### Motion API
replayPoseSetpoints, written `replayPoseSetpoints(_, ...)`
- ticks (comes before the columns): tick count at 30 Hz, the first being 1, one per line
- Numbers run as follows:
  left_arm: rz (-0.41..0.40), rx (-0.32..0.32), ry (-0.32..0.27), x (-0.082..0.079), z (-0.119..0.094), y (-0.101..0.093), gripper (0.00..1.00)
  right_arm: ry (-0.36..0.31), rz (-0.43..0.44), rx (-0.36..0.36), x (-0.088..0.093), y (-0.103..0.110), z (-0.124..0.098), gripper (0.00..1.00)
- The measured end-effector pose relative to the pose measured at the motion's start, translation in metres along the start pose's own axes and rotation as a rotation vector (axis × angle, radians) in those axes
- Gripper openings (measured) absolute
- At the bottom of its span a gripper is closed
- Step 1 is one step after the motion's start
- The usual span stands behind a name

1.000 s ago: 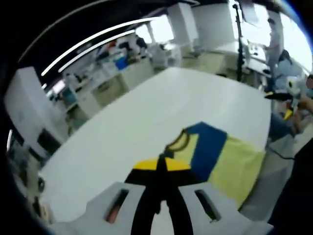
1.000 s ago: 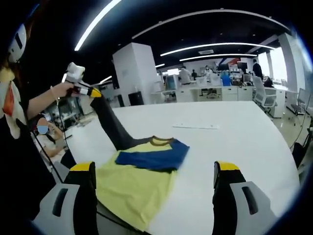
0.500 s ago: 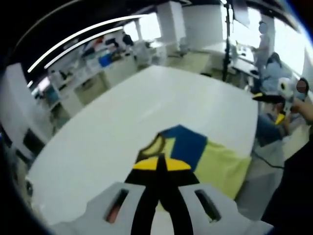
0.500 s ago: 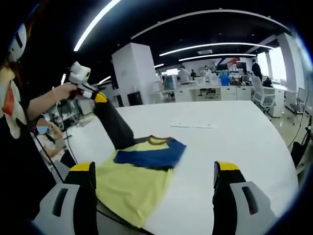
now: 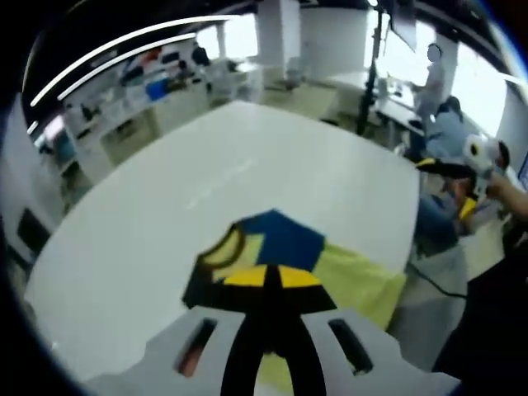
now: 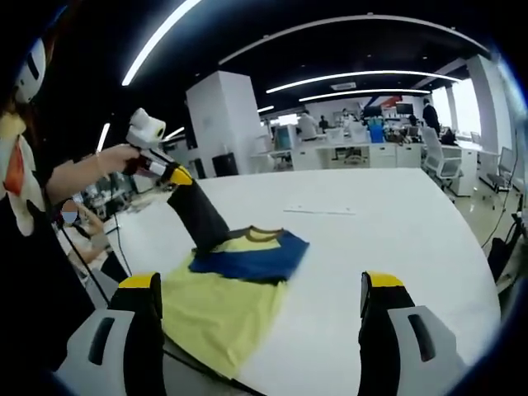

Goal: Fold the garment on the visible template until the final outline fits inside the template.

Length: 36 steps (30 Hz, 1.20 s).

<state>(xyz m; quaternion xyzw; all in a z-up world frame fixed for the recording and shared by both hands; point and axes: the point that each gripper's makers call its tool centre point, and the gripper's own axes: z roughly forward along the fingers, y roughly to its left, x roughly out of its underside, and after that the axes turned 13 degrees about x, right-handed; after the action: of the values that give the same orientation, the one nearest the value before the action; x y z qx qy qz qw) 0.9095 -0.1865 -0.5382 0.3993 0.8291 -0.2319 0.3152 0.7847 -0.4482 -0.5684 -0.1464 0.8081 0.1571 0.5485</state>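
A yellow garment (image 6: 221, 312) with a blue panel (image 6: 252, 259) and a brown-edged collar (image 6: 262, 233) lies near the front left edge of the white table (image 6: 396, 247). My left gripper (image 6: 178, 175) is held above the garment's left side, shut on its dark sleeve (image 6: 200, 216), which stretches up from the cloth. In the left gripper view the shut left gripper (image 5: 271, 277) holds dark fabric over the collar (image 5: 217, 249) and blue panel (image 5: 283, 238). My right gripper (image 6: 261, 285) stands open, apart from the cloth, and appears again as the right gripper (image 5: 441, 167) past the table's edge.
A thin pale strip (image 6: 318, 211) lies on the table beyond the garment. The table edge (image 5: 417, 210) runs close to the garment's yellow body (image 5: 356, 283). People (image 5: 441, 115) and office desks (image 6: 371, 153) fill the background. A white pillar (image 6: 216, 124) stands behind the table.
My left gripper has carried the dark sleeve lower and further in over the garment. The right gripper has stayed open and nearly still.
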Motion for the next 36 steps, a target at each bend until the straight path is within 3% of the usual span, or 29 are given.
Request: replayPoseSetpoints(36, -0.004, 0.153, 0.134, 0.003, 0.11, -0.028, 0.0, 0.024, 0.037, 0.096, 0.017, -0.033, -0.034, 1.0)
